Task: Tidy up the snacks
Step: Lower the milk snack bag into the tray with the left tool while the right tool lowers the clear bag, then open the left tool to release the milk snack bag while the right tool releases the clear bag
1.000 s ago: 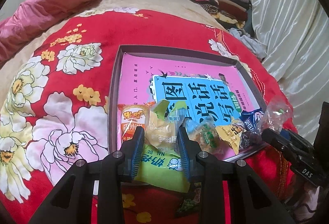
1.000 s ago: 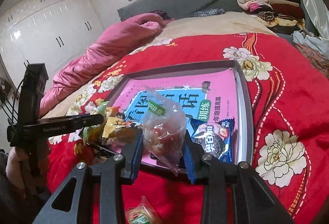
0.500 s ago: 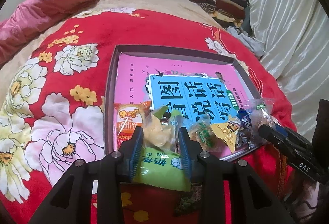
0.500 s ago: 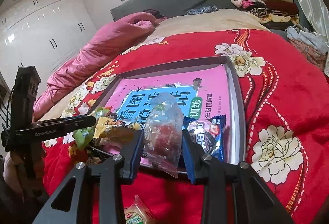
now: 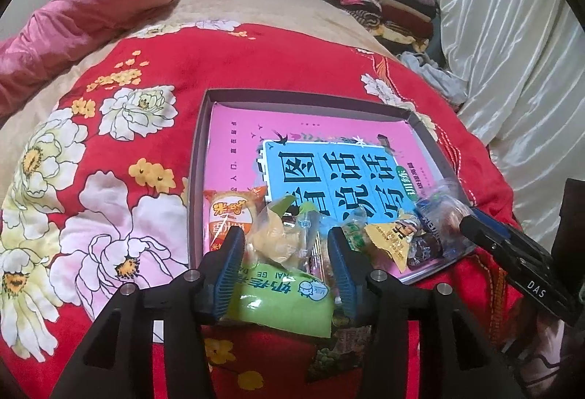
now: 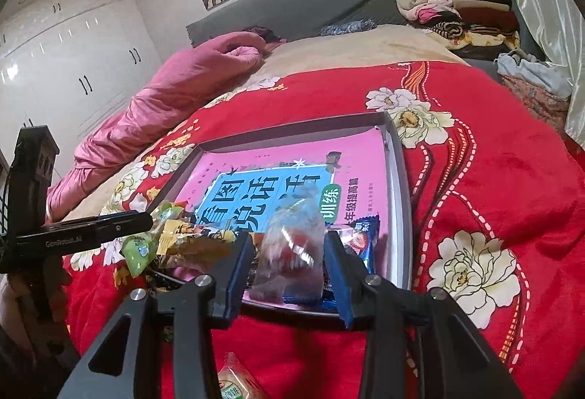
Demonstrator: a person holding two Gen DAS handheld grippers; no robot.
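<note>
Nearest in the left wrist view, the left tongs [image 5: 285, 265] have ribbed blue pads on black plastic arms; the jaws are opening, standing apart with a crinkled clear yellow snack packet [image 5: 279, 240] between them, the pads not visibly pressing on it. Just under it lies a smooth, puffy green packet [image 5: 281, 302] draped over the near rim of the tray.

In the right wrist view, the right tongs [image 6: 289, 262] are also opening, their blue pads on either side of a blurred transparent bag with red contents [image 6: 292, 252]; the pads look just clear of the film. A small green-labelled packet [image 6: 234, 384] lies on the bedspread below them.

The shallow rectangular tray [image 5: 195, 157], with thin grey walls, rests on the bed. Along its near edge sits a row of glossy wrappers: an orange packet [image 5: 228, 216], a yellow triangular one [image 5: 389, 238], and a dark blue foil cookie pack [image 6: 362, 241]. A flat pink book with a pale blue panel [image 5: 329, 165] covers the tray's floor.

The plush red bedspread with large cream flowers [image 5: 120, 143] spreads around; beyond lie a rumpled pink satin quilt [image 5: 84, 18], a stack of folded clothes [image 6: 453, 11] and shiny white curtains [image 5: 512, 44].
</note>
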